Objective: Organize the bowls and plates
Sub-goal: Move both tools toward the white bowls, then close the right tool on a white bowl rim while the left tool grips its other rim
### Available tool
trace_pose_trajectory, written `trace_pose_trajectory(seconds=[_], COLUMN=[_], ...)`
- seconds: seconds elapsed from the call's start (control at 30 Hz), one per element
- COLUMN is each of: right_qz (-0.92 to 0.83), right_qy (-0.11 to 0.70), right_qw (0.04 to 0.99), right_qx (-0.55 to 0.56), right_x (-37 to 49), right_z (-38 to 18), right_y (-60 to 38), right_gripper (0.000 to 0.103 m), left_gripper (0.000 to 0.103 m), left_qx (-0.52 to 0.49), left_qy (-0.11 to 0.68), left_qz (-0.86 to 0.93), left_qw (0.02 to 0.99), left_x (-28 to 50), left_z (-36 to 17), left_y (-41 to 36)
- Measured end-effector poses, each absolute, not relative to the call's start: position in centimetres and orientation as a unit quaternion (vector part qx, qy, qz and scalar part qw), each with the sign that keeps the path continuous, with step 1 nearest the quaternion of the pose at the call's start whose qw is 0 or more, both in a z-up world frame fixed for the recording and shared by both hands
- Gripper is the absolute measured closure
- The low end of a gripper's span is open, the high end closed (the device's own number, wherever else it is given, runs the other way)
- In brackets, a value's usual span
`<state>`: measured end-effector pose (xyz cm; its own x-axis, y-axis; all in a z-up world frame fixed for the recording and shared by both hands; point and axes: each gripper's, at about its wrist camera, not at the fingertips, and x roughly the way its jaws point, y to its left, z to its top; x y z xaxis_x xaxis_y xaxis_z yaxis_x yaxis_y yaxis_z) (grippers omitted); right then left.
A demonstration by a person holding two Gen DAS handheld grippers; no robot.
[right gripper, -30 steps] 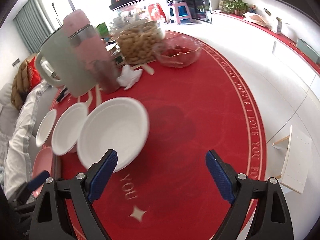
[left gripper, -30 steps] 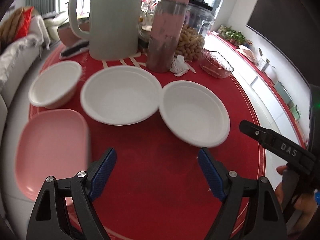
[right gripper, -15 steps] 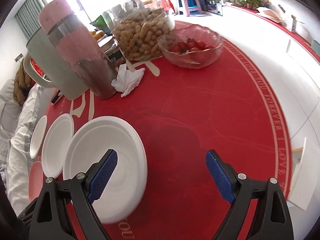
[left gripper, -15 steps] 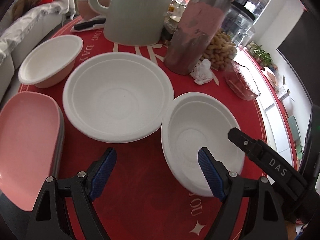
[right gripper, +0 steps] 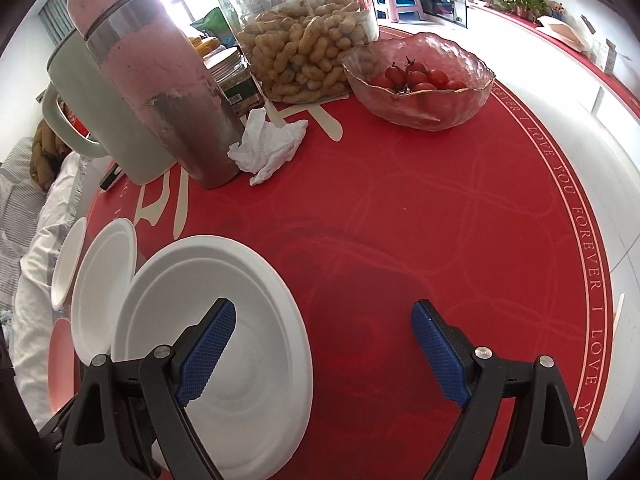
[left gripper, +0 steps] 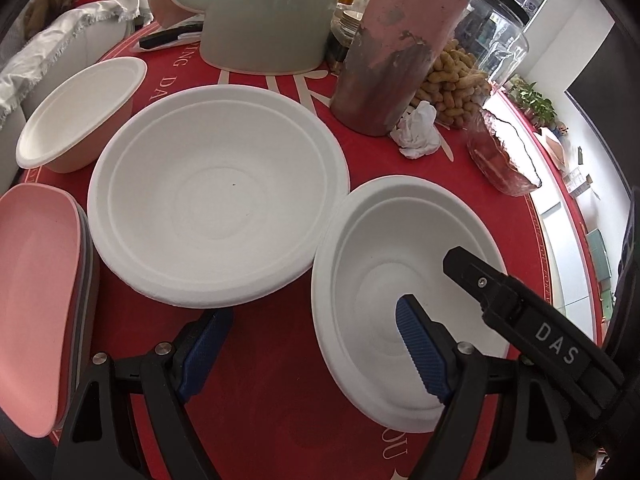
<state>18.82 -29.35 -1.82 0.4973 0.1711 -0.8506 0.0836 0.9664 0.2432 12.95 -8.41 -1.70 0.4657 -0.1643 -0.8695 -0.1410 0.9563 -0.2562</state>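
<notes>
Left gripper [left gripper: 312, 344]: I see its blue-padded jaws spread wide, gripping nothing; one pad sits just under the near rim of the large bowl, the other over the smaller bowl.
Right gripper [right gripper: 324, 354]: my jaws stand apart, empty; the left pad hangs over the smaller bowl, the right one over the bare round red table mat [right gripper: 420, 232].
Smaller white pulp bowl [left gripper: 400, 280]: upright near the mat's front edge, its rim touching the large bowl's.
Large white pulp bowl [left gripper: 218, 208]: upright mid-mat, just left of it.
Pink oblong plates [left gripper: 36, 296]: stacked at the mat's left edge, beside the large bowl.
Small white bowl with pinkish outside [left gripper: 80, 114]: farther back on the left edge.
Far side: crumpled white tissue [right gripper: 268, 146], worn pink steel flask [right gripper: 160, 92], pale green jug [left gripper: 264, 12], peanut jar [right gripper: 308, 56], glass bowl of cherry tomatoes [right gripper: 420, 80].
</notes>
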Motion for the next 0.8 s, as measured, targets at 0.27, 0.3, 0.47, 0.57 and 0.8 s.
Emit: trace_pose_trajectory(seconds=[0.27, 0.3, 0.47, 0.57, 0.8], right_qz=[0.017, 0.018, 0.021, 0.015, 0.029], right_qy=[0.502, 0.502, 0.503, 0.503, 0.513], right_qw=[0.855, 0.855, 0.857, 0.86, 0.855], right_qx=[0.129, 0.125, 0.105, 0.085, 0.07], right_x=[19.0, 19.0, 19.0, 19.1, 18.8], right_z=[-1.7, -1.7, -1.7, -1.8, -1.7], right_y=[-29.8, -29.7, -28.9, -28.4, -28.1], right_gripper=[0.02, 0.02, 0.02, 0.026, 0.079], left_gripper=[0.017, 0.017, 0.017, 0.017, 0.017], left_qx=[-0.141, -0.139, -0.13, -0.115, -0.081], left_qy=[0.517, 0.518, 0.519, 0.517, 0.515], left_qz=[-0.001, -0.001, -0.004, -0.001, -0.005], left_qw=[0.844, 0.844, 0.845, 0.848, 0.854], left_x=[13.1, 13.1, 13.2, 13.2, 13.0], left_z=[-1.8, -1.8, -1.8, -1.8, -1.7], left_y=[-8.4, -8.4, -8.8, -9.0, -9.2])
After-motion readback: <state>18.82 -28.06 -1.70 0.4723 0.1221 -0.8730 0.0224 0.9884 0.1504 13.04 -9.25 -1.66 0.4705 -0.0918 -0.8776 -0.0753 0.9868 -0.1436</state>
